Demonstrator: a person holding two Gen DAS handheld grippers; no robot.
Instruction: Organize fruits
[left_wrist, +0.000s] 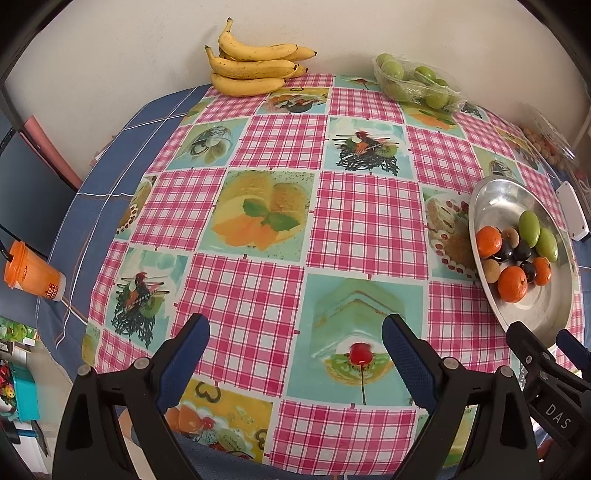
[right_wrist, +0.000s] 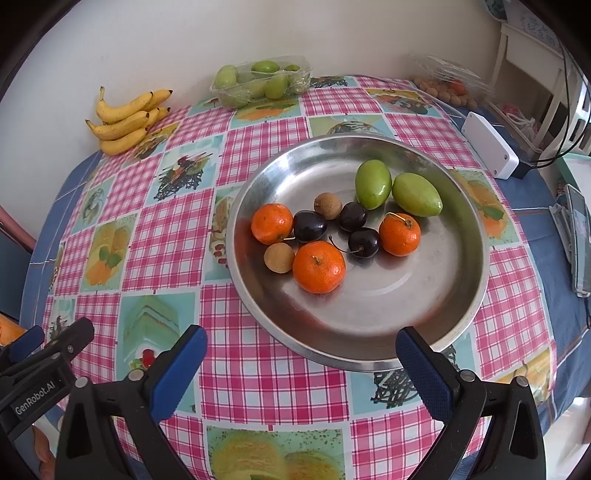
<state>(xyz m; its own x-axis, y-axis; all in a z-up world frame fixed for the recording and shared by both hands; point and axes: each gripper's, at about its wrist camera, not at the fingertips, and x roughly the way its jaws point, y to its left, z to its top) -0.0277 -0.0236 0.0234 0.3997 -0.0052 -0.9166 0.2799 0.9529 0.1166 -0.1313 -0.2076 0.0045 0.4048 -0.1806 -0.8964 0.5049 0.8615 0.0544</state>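
My left tool (left_wrist: 295, 354) hangs spread wide over the bench (left_wrist: 258, 206), bananas (left_wrist: 255, 62) at its far edge. My right tool (right_wrist: 301, 363), also spread and empty, faces the steel plate (right_wrist: 436, 306) holding the mixed fruit.

I'm seeing round bench (right_wrist: 258, 369) wearing pink-check picture cloth over blue cover. Steel dish (right_wrist: 436, 306) sitting right of centre, fruit lying inside. Banana bunch (right_wrist: 125, 122) and clear tray of green fruit (right_wrist: 258, 81) resting along wall edge. White box (right_wrist: 487, 146) and orange cup (left_wrist: 33, 273) lying near opposite rims.
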